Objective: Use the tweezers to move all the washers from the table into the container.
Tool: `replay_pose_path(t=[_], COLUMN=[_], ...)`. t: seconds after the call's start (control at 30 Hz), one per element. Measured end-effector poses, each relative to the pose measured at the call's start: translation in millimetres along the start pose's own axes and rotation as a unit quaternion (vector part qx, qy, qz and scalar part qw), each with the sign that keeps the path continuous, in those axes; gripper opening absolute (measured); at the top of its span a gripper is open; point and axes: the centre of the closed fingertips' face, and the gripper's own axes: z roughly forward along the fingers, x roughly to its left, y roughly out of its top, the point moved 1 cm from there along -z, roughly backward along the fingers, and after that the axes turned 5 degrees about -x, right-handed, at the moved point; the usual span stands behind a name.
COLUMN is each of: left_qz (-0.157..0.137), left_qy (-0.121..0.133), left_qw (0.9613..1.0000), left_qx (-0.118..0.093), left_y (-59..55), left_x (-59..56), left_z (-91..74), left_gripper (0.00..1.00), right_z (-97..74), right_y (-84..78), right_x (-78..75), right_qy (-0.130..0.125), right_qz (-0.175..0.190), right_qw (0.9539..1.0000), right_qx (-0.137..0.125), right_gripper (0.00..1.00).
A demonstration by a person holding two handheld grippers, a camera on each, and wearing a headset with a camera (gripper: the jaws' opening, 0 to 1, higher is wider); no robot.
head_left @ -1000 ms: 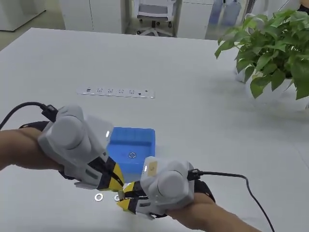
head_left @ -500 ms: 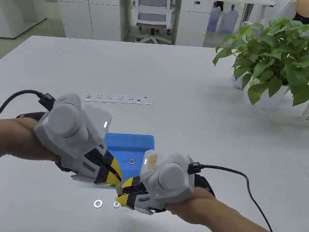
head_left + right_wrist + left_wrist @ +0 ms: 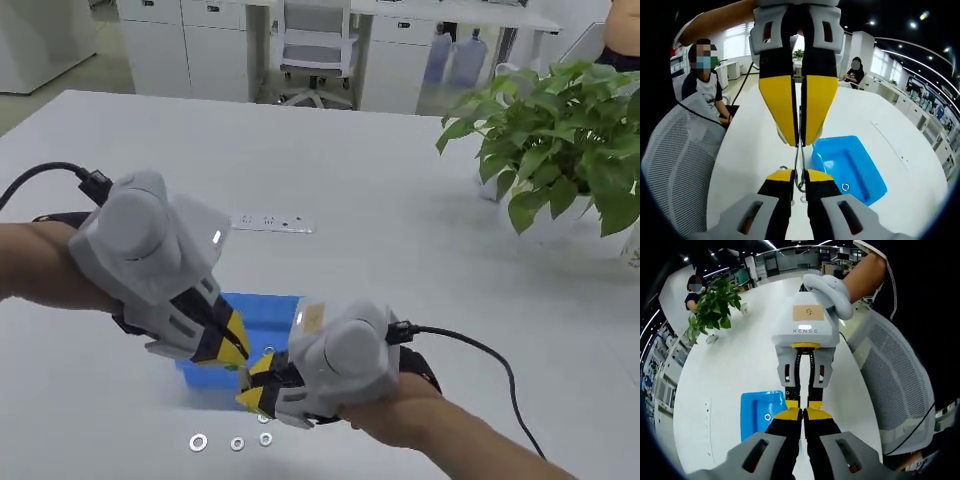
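Thin metal tweezers (image 3: 799,150) run between the two grippers, which meet tip to tip. My left gripper (image 3: 235,350) is shut on one end and my right gripper (image 3: 252,386) is shut on the other. Both hang over the front edge of the blue container (image 3: 262,306). One washer (image 3: 845,187) lies inside the container. Three washers (image 3: 237,443) lie in a row on the table in front of it. In the left gripper view my own jaws (image 3: 802,415) face the right gripper (image 3: 803,402) above the container (image 3: 757,412).
A white power strip (image 3: 272,223) lies beyond the container. A potted plant (image 3: 560,130) stands at the table's far right, and an office chair (image 3: 315,45) behind the far edge. A mesh chair (image 3: 680,150) and a seated person (image 3: 705,80) are near the table.
Both grippers, still joined on the tweezers, have moved from beside the washers on the table to the container's front edge. The head camera has tilted, shifting the whole picture.
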Motion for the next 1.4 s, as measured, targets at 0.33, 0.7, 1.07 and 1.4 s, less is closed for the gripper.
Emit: replay_pose_path(t=[0.33, 0.7, 1.07, 1.4], left_qz=[0.015, 0.022, 0.017, 0.012], left_qy=[0.010, 0.017, 0.018, 0.012], left_qw=[0.9998, 0.9996, 0.9996, 0.9997], left_qx=[0.003, 0.007, 0.010, 0.017], left_y=[3.1, 0.1, -13.8, -29.2], left_x=[21.5, 44.6, 62.0, 72.1], left_z=[-3.5, 0.2, 8.5, 17.6], left_gripper=[0.05, 0.06, 0.06, 0.06], right_z=[-2.3, 0.0, 11.6, 23.8], right_y=[4.5, 0.8, -10.4, -22.1], right_x=[-24.7, -50.2, -67.6, -76.4], right_qy=[-0.015, -0.021, -0.019, -0.015], right_qz=[-0.006, -0.010, -0.006, 0.010], right_qw=[0.9999, 0.9997, 0.9998, 0.9998], right_qx=[-0.004, 0.002, 0.007, 0.009], right_gripper=[0.10, 0.10, 0.10, 0.10])
